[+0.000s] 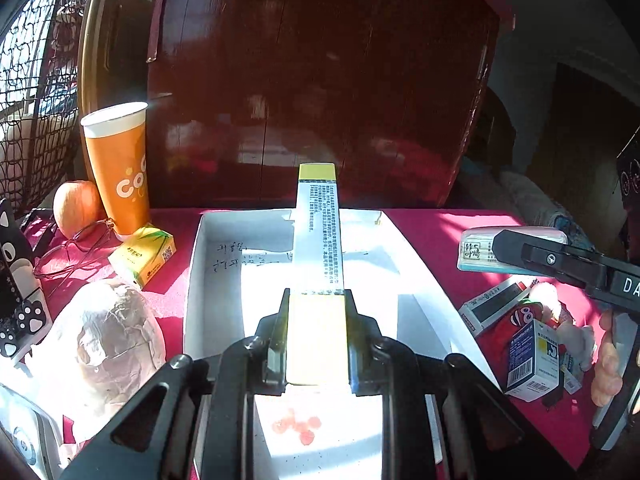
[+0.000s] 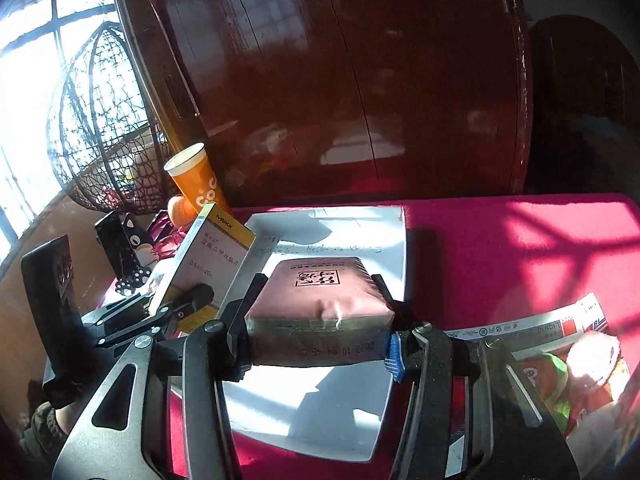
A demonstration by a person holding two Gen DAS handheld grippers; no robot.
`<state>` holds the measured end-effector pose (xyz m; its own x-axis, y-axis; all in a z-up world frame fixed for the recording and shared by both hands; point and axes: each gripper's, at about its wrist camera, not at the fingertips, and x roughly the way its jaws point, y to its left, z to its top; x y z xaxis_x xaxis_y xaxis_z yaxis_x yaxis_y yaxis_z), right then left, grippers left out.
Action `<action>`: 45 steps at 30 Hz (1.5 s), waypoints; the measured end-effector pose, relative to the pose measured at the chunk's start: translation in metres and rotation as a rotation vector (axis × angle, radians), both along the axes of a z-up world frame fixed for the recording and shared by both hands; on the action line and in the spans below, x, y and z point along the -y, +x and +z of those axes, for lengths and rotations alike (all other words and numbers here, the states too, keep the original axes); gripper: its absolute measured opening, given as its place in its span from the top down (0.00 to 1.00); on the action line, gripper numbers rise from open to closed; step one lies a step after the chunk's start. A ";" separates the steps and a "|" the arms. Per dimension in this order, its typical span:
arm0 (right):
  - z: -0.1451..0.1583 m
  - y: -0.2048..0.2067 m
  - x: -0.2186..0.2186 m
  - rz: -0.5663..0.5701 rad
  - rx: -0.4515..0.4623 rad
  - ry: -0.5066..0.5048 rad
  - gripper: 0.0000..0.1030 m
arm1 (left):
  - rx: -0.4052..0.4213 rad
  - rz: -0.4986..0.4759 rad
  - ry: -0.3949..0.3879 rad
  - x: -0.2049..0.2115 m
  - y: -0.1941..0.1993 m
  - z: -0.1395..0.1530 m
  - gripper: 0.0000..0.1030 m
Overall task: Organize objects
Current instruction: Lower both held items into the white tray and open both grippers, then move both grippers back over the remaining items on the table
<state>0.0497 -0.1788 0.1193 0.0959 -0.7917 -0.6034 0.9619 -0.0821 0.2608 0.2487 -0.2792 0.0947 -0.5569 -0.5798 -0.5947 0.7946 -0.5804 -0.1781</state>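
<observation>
Along the left edge of the red cloth-covered table [image 1: 432, 232] stand a tall orange paper cup [image 1: 118, 168] and a round orange fruit [image 1: 76, 208], with a pair of thin-framed glasses [image 1: 76, 248] and a small yellow carton [image 1: 144, 254] lying just in front of them.

In the middle sits the shallow white cardboard tray [image 1: 208, 280], handwriting on its floor and nothing else in it that I can see. The left gripper [image 1: 316, 344] is clenched on a long, flat white-and-yellow medicine box [image 1: 318, 248], held edge-on and hanging above the tray. Beside it, the right gripper [image 2: 316, 320] grasps a soft pink plastic-wrapped packet [image 2: 320, 300] from both sides, also poised over the tray.

To the right, on the cloth, a loose heap waits: a blue-and-white carton [image 1: 530, 364], a grey-and-white flat box [image 1: 494, 306] and a red printed packet [image 1: 524, 316].

As I read it, both items are at the delivery step, carried in but not yet set down. The next move calls for lowering each to the tray floor, side by side and not overlapping, then loosening the jaws. The thin box may tip over when freed, so it wants laying flat.
</observation>
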 end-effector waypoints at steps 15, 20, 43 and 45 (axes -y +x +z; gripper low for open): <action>-0.049 -0.005 0.081 -0.105 0.009 0.106 0.17 | 0.047 0.044 0.158 0.054 -0.018 -0.040 0.78; -0.045 -0.006 0.072 -0.128 -0.016 0.071 0.00 | 0.001 0.080 0.135 0.048 -0.015 -0.036 0.00; -0.008 -0.118 -0.107 -0.390 0.065 -0.129 0.00 | -0.114 -0.064 0.061 -0.056 -0.054 0.027 0.00; -0.007 -0.136 -0.128 -0.447 0.049 -0.139 0.00 | -0.098 -0.091 0.052 -0.065 -0.062 0.021 0.00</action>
